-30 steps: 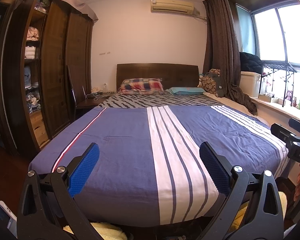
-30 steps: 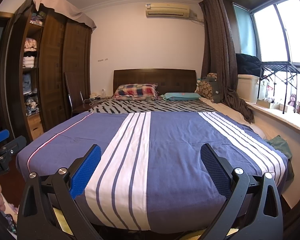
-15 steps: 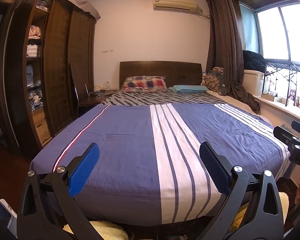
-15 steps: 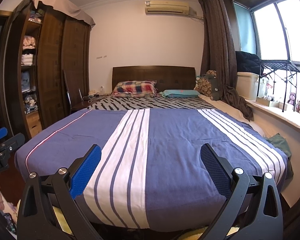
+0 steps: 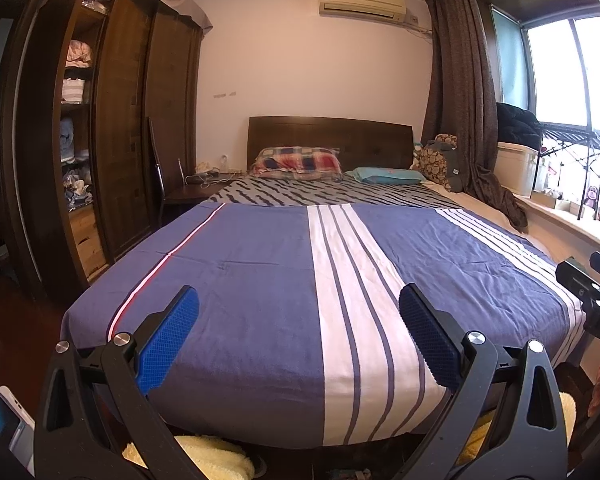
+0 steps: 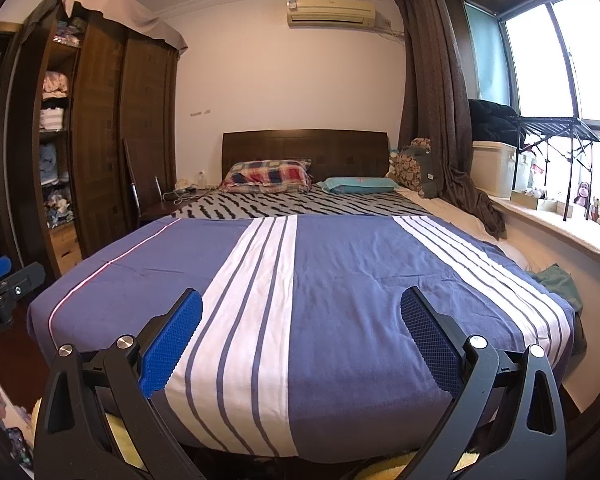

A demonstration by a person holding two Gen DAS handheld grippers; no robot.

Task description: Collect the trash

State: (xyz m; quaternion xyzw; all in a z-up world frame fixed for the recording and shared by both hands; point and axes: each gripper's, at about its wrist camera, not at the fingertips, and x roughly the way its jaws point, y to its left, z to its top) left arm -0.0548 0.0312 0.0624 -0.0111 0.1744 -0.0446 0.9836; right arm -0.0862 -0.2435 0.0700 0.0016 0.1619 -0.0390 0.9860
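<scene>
**Both jaws wide, nothing in them**

My left gripper (image 5: 299, 322) hangs at the foot of the bed (image 5: 260, 280), jaws spread wide, blue pads (image 5: 168, 340) facing each other across bare air. Nothing between them, nothing touching them. Beyond the tips lies the blue cover with its white stripes (image 5: 352, 300).

My right gripper (image 6: 301, 322) is the same: jaws fully apart, pads (image 6: 172, 340) clean, gripping nothing. It sits just beside the left one; I catch the left tool at the left edge of the right view, and the right tool at the right edge of the left view.

Trash? I cannot pick any out. The cover is smooth and bare. At the head, a plaid pillow (image 6: 268, 176) and a teal pillow (image 6: 358, 184). A green cloth (image 6: 558, 280) is wedged between bed and window ledge. Something yellow and fluffy (image 5: 204, 456) lies on the floor under my left jaws.
</scene>
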